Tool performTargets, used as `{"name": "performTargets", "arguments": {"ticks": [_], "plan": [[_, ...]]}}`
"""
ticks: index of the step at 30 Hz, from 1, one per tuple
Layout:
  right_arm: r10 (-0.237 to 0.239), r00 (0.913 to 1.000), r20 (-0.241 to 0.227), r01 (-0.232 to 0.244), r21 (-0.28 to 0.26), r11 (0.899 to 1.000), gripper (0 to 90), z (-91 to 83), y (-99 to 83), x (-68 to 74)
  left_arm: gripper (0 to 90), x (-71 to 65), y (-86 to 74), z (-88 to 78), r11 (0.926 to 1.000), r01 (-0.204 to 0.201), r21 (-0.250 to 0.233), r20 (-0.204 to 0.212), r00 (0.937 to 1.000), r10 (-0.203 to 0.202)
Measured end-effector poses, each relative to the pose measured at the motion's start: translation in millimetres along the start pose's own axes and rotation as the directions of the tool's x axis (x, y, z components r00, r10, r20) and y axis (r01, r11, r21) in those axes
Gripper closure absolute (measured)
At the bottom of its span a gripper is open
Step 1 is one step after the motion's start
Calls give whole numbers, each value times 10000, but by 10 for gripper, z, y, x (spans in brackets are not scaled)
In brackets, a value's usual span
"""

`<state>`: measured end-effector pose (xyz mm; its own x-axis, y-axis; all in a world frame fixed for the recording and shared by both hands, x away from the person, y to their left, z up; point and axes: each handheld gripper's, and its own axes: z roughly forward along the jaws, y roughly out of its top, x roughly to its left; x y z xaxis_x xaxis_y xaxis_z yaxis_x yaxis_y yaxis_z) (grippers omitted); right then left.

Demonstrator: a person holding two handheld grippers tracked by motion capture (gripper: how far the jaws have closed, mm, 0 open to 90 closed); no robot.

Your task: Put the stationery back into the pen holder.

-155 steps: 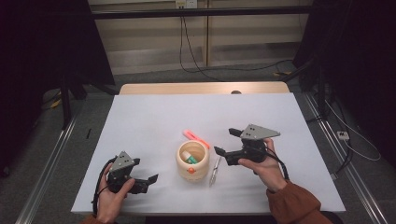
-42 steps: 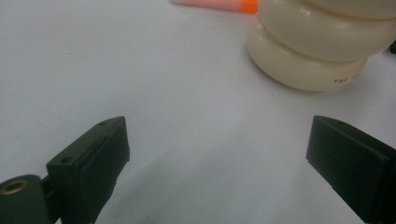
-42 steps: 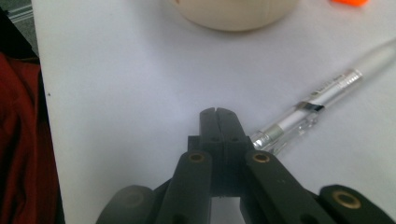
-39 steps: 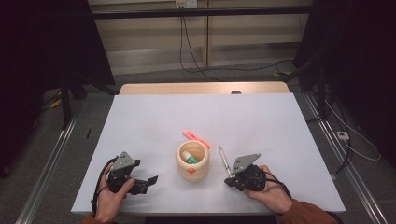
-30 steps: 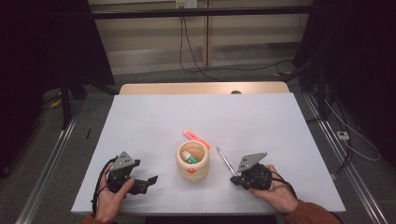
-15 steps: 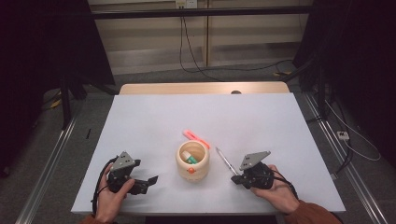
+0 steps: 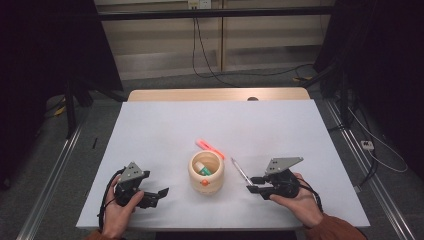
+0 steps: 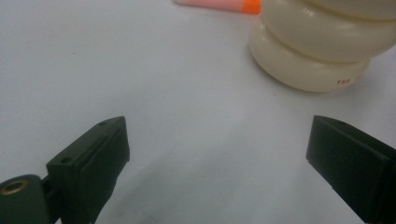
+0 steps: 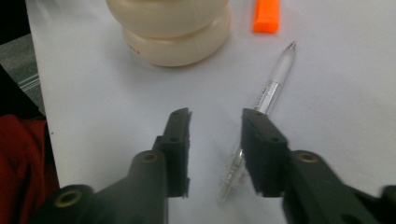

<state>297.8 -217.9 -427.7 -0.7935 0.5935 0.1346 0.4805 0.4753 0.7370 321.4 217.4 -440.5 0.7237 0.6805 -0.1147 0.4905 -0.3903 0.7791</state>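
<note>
A clear pen [image 7: 241, 171] lies flat on the white table [image 7: 165, 125], just right of a cream ribbed pot [image 7: 206, 175]. My right gripper [image 7: 251, 185] rests at the pen's near end; its jaws have just been opening. In the right gripper view the pen [image 9: 275, 79] runs under the right jaw, its end shows in the gap, and the pads of the right gripper [image 9: 215, 116] do not press it. My left gripper [image 7: 157, 196] sits left of the pot, open with nothing between its fingers. In its own view the left gripper [image 8: 219, 154] faces the pot [image 8: 317, 51].
A pink marker with an orange cap [image 7: 209, 146] lies just behind the pot. Green and white items [image 7: 204, 170] stand inside the pot. A wooden strip [image 7: 215, 95] edges the table's far side, with cables on the floor beyond.
The right gripper, shut on the pen a second ago, has parted its jaws and the pen now lies on the table. The left gripper has stayed still.
</note>
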Motion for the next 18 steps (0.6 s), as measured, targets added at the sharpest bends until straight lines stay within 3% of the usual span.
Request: {"name": "performTargets", "arguments": {"ticks": [10, 14, 18], "plan": [[431, 9962, 754, -432, -4, 9991, 269, 73, 82, -131, 59, 2, 0, -6, 10000, 6, -39, -3, 10000, -6], [558, 9938, 957, -573, 129, 9983, 214, 106, 156, -168, 59, -2, 2, -7, 10000, -30, -14, 12, 10000, 30], [999, 9886, 1124, -1003, -19, 9950, 162, 121, 194, -238, 59, 2, 0, 4, 10000, -35, 8, 30, 10000, 35]]}}
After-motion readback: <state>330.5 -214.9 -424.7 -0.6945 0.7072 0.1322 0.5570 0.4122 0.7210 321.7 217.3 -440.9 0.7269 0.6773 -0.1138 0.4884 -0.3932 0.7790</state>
